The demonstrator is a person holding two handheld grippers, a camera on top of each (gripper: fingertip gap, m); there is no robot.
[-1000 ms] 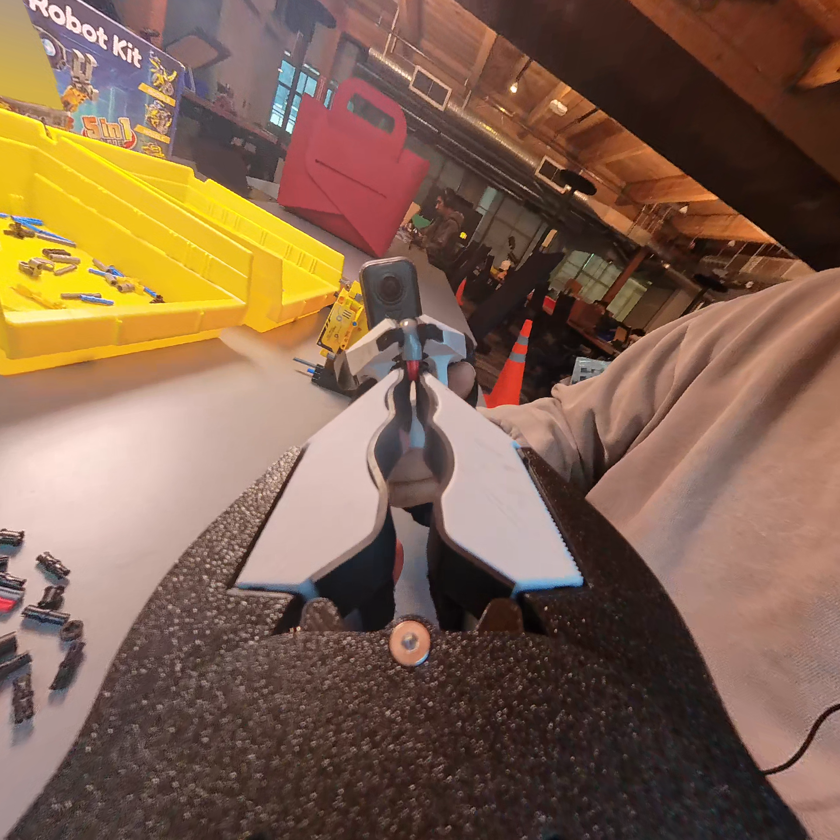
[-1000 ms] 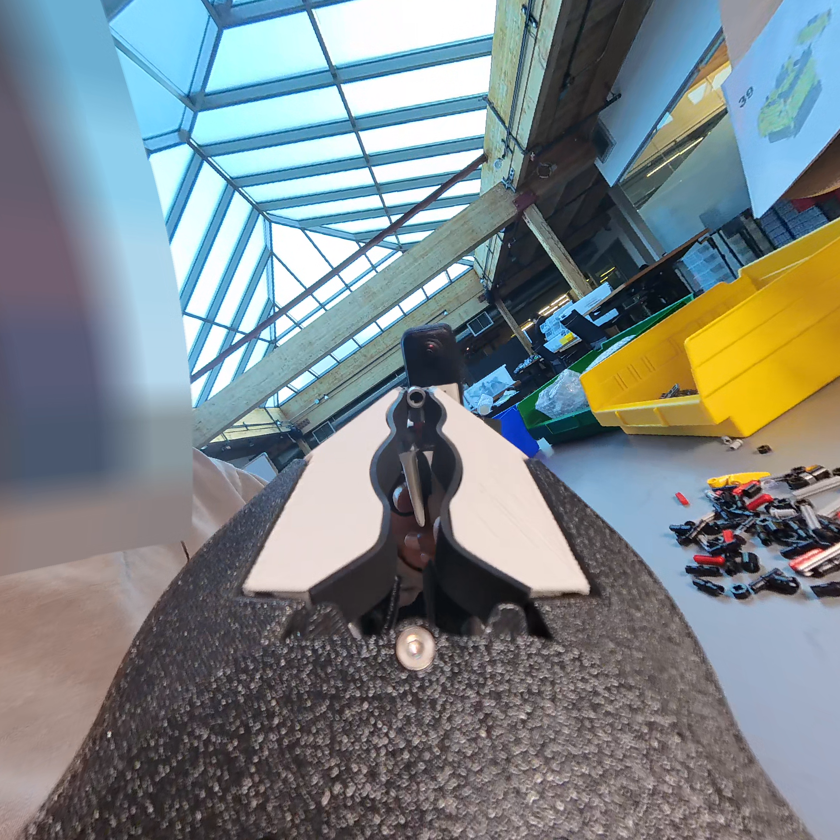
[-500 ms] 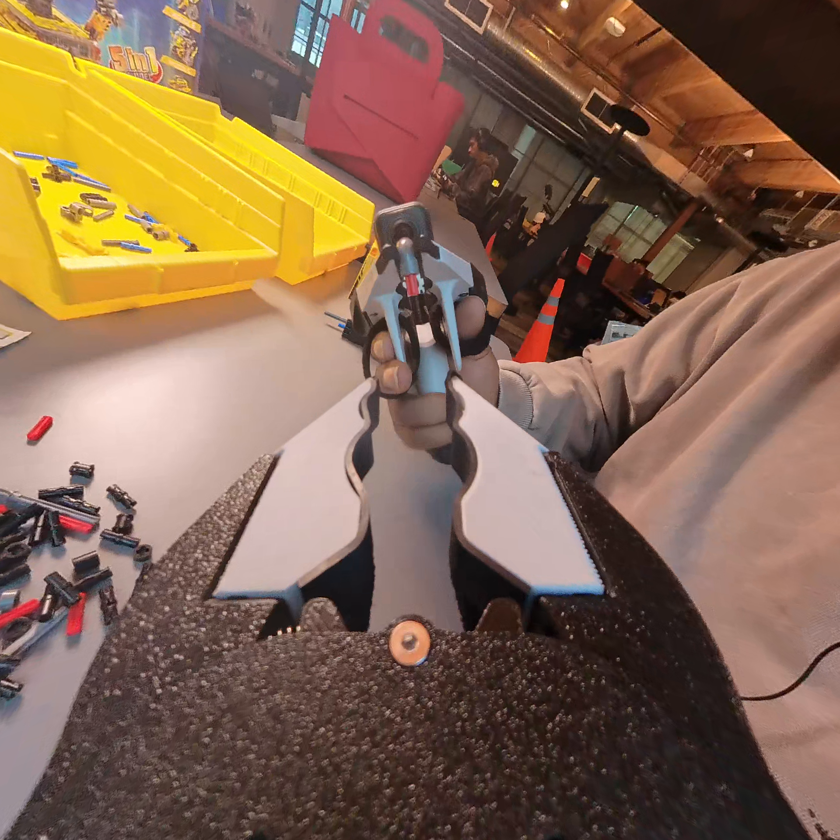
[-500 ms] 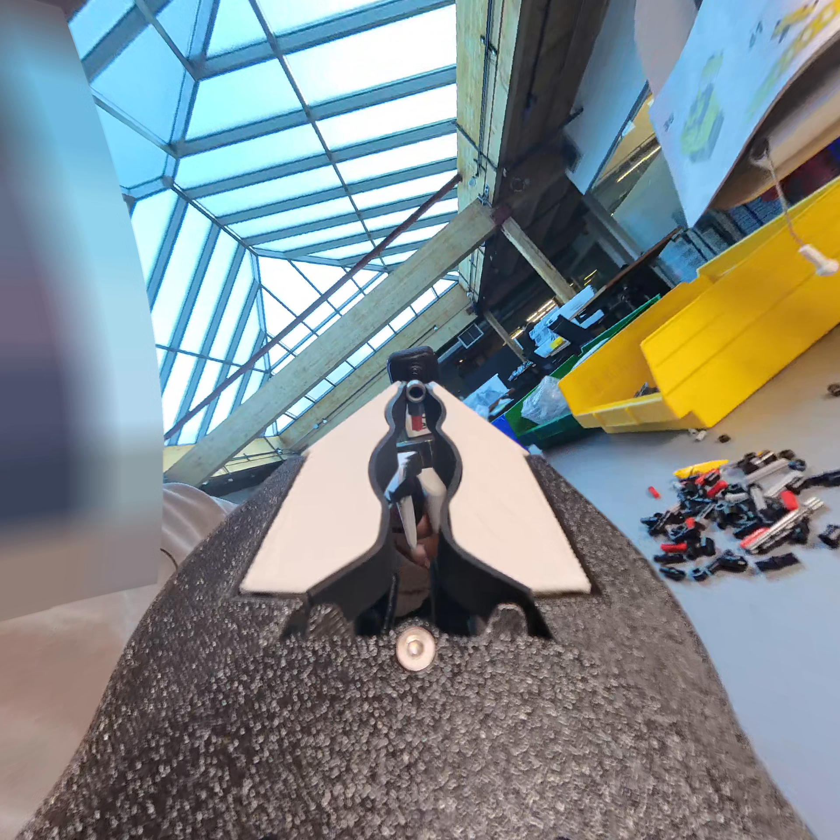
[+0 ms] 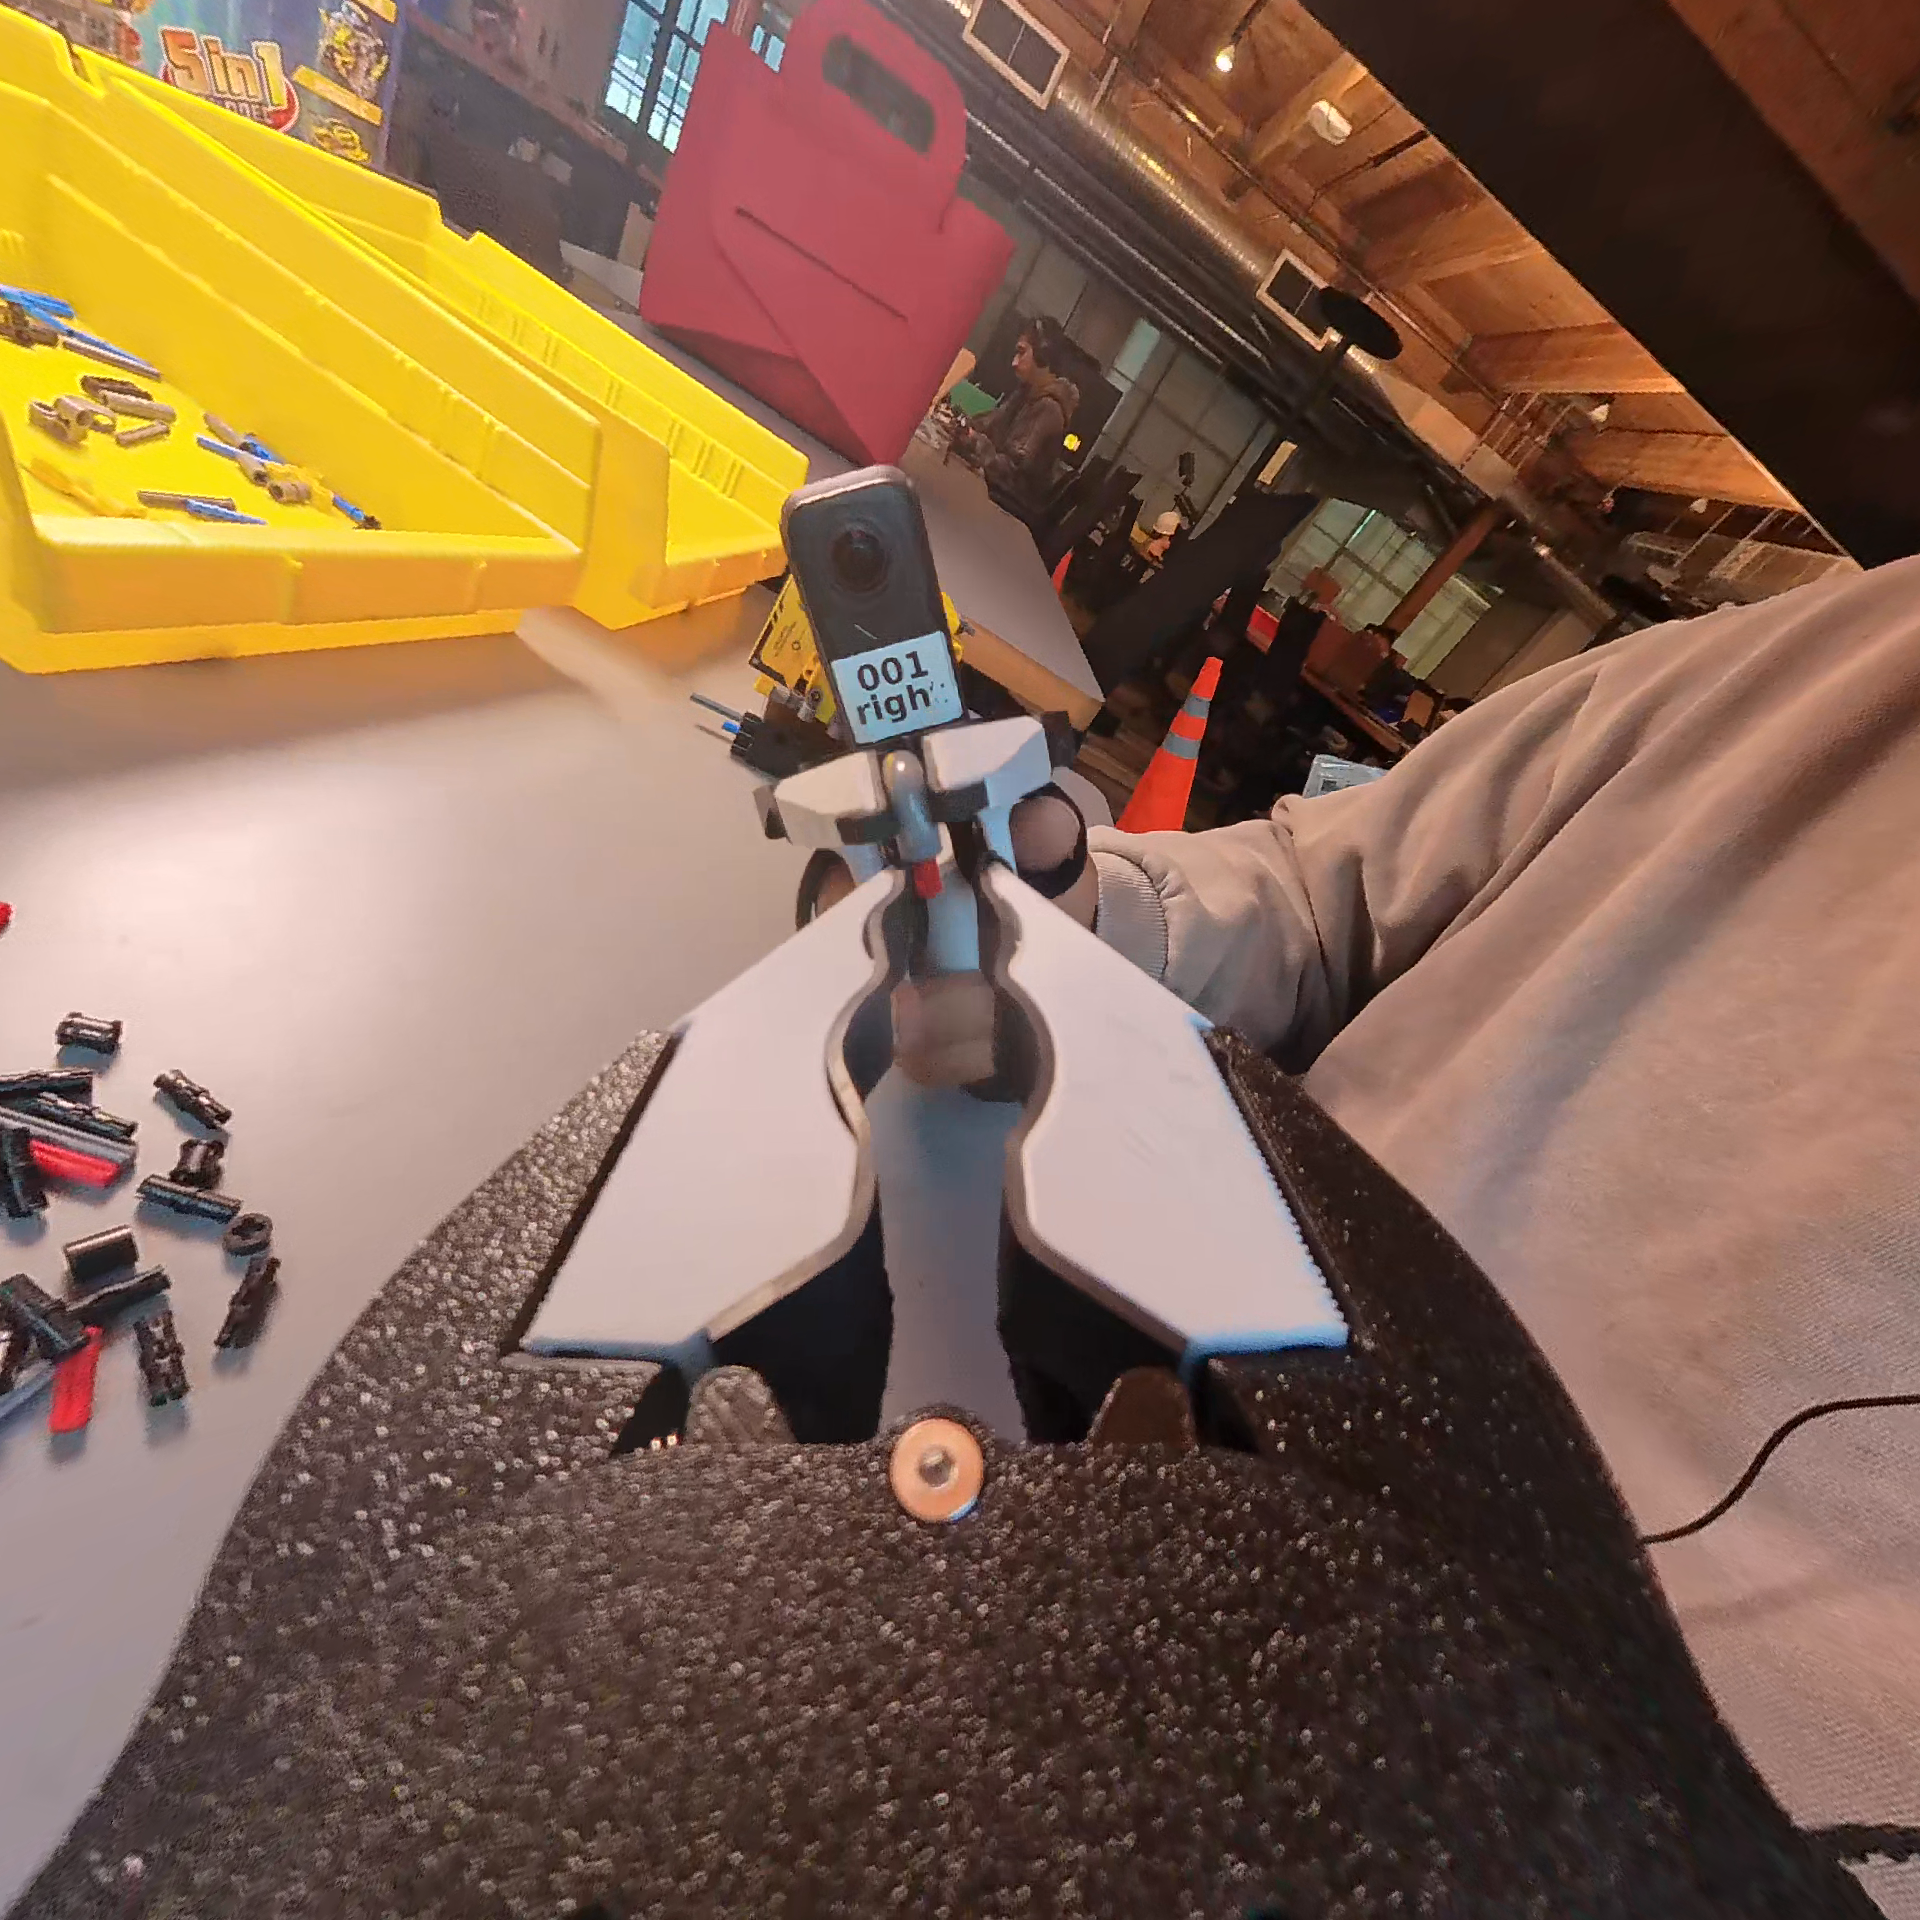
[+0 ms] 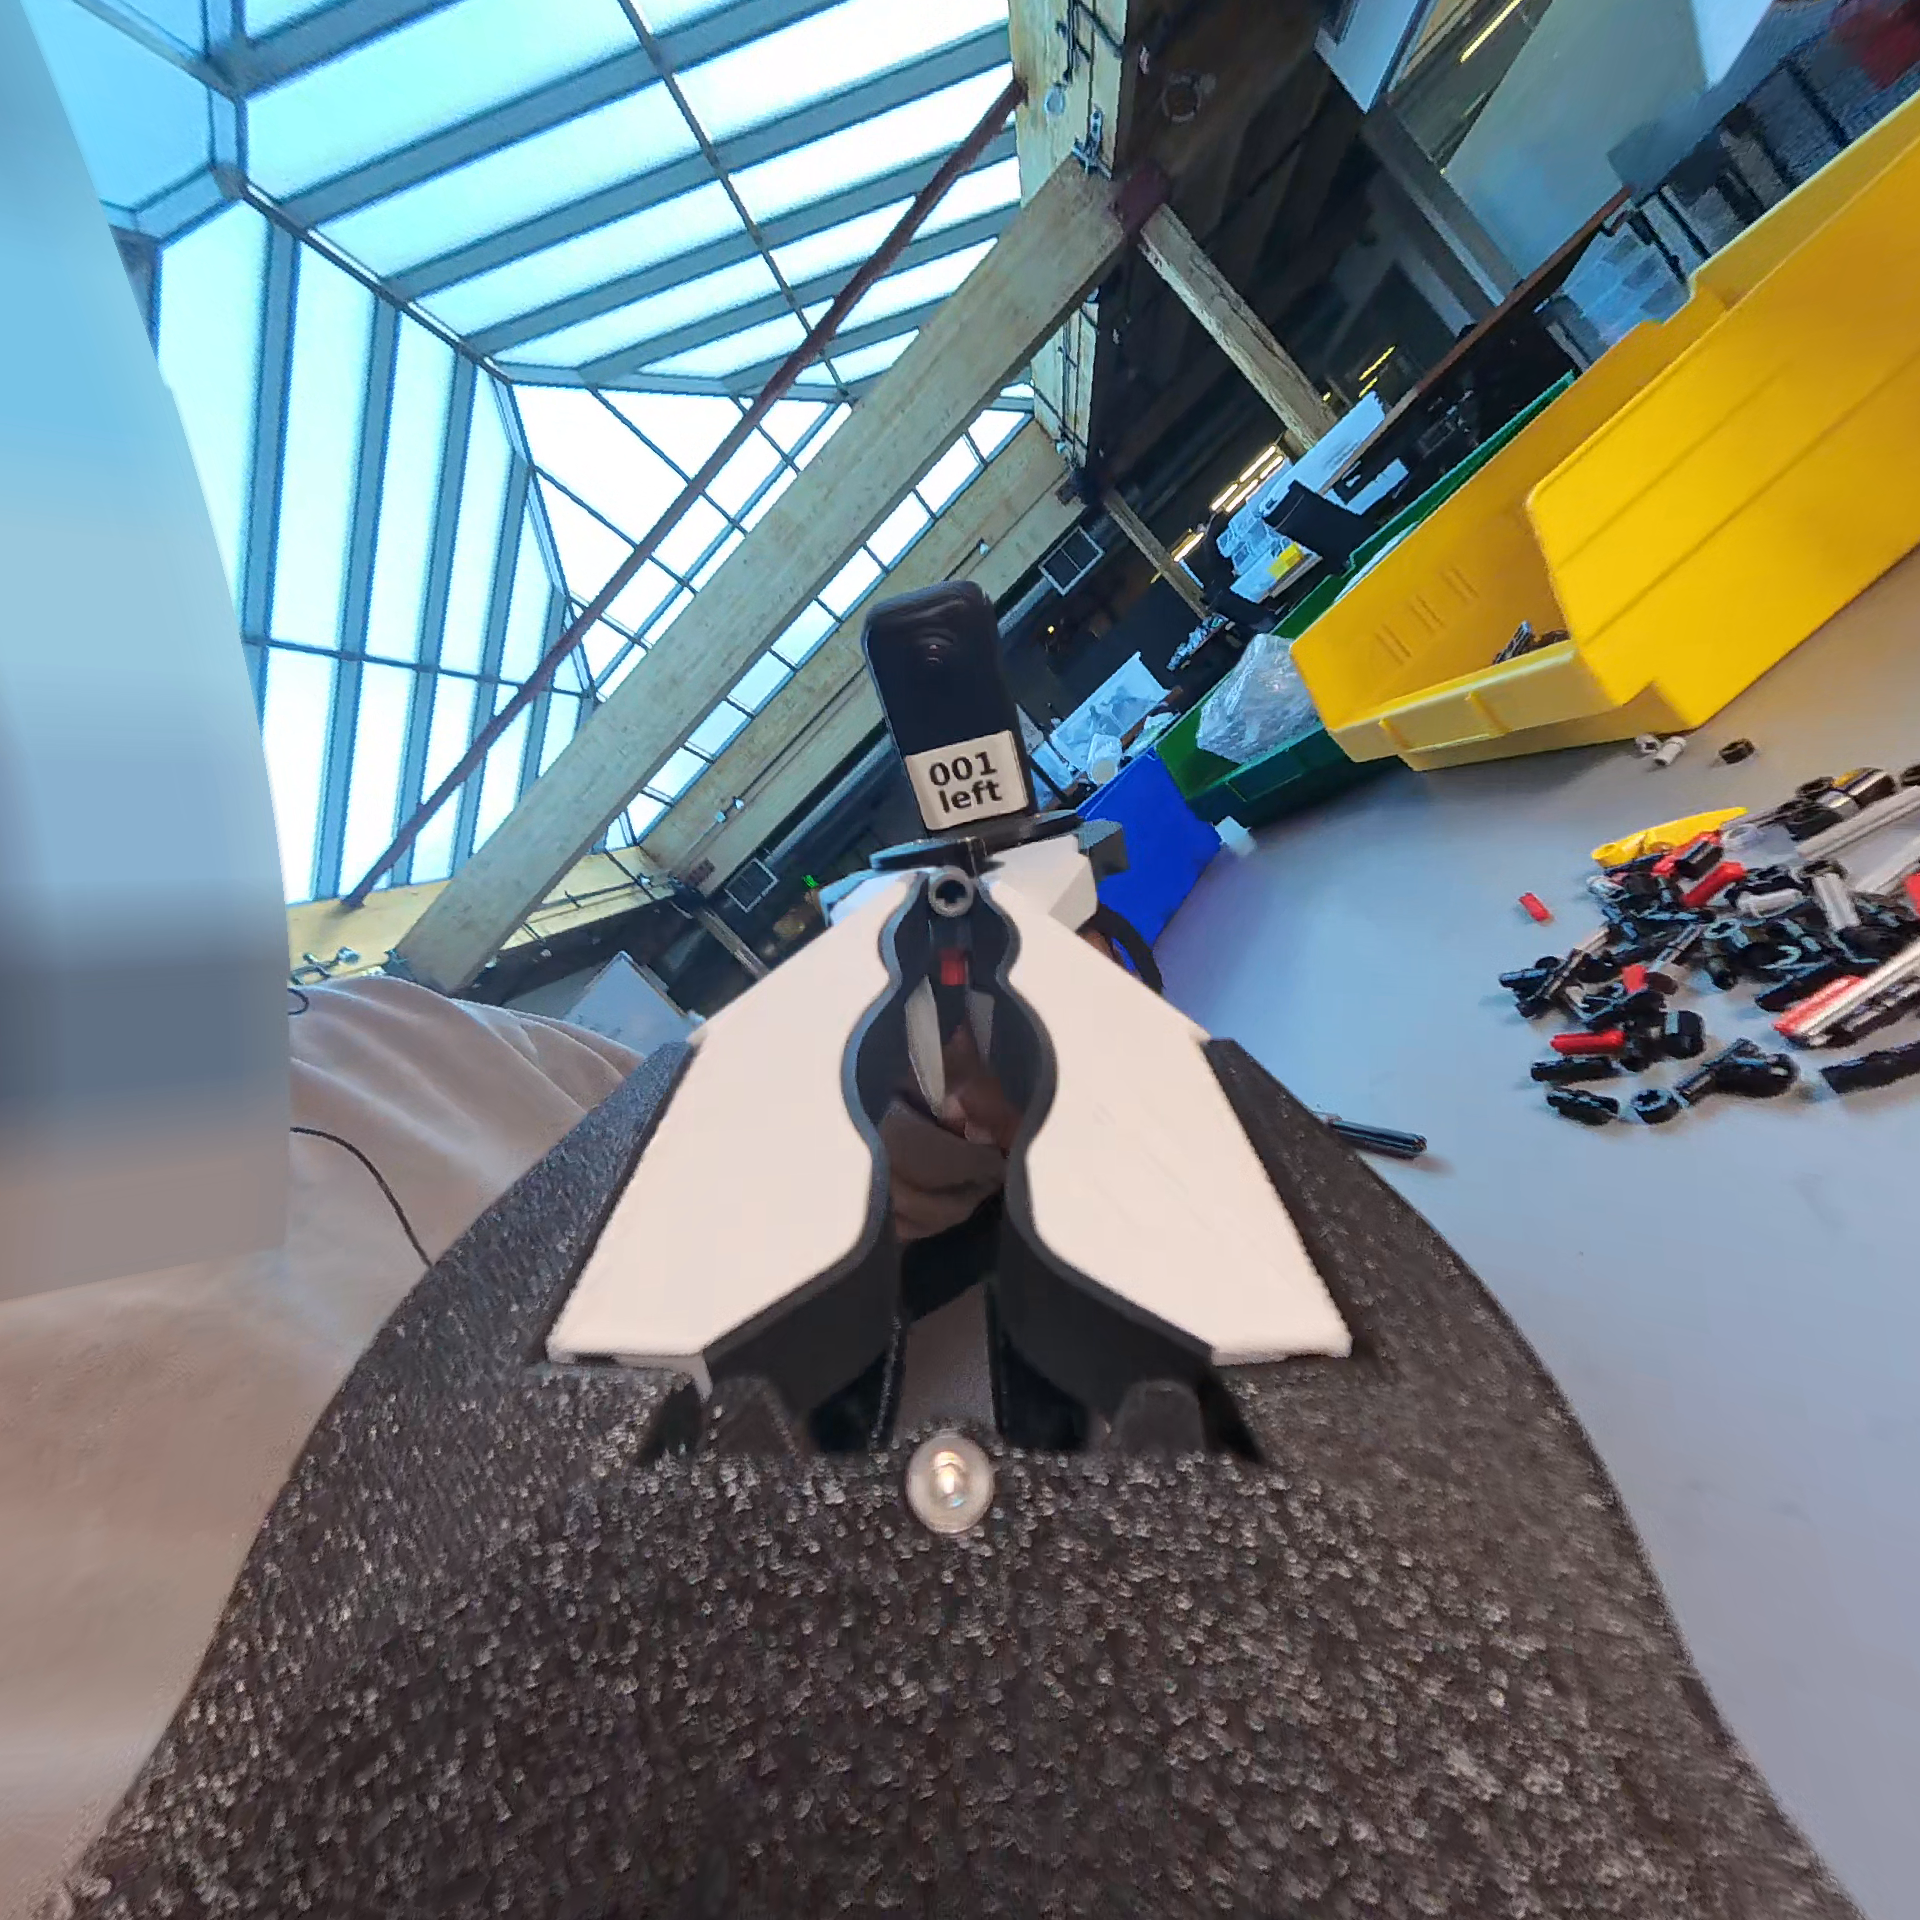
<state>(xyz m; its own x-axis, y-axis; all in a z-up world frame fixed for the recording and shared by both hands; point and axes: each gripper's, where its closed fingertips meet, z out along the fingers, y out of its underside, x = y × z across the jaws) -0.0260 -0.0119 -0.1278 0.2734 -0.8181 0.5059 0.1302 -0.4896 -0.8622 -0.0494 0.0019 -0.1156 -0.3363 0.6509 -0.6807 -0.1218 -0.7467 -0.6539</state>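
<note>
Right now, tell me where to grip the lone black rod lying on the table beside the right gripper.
Pinch the black rod at mid-length, coming straight down from above with fingers across its thin width. It lies flat on the grey table, apart from the parts pile, so both long sides look clear.

two grippers in play: left gripper (image 5: 928,883) and right gripper (image 6: 951,902), one small grey-and-red pin piece (image 5: 914,831) between their tips; two cameras, one per gripper (image 5: 865,603); two yellow bins (image 5: 312,436) side by side on one grey table (image 5: 416,883); one loose pile of black and red pins (image 6: 1725,997), too many to count; one red bag (image 5: 821,208); one orange cone (image 5: 1179,748)
</note>
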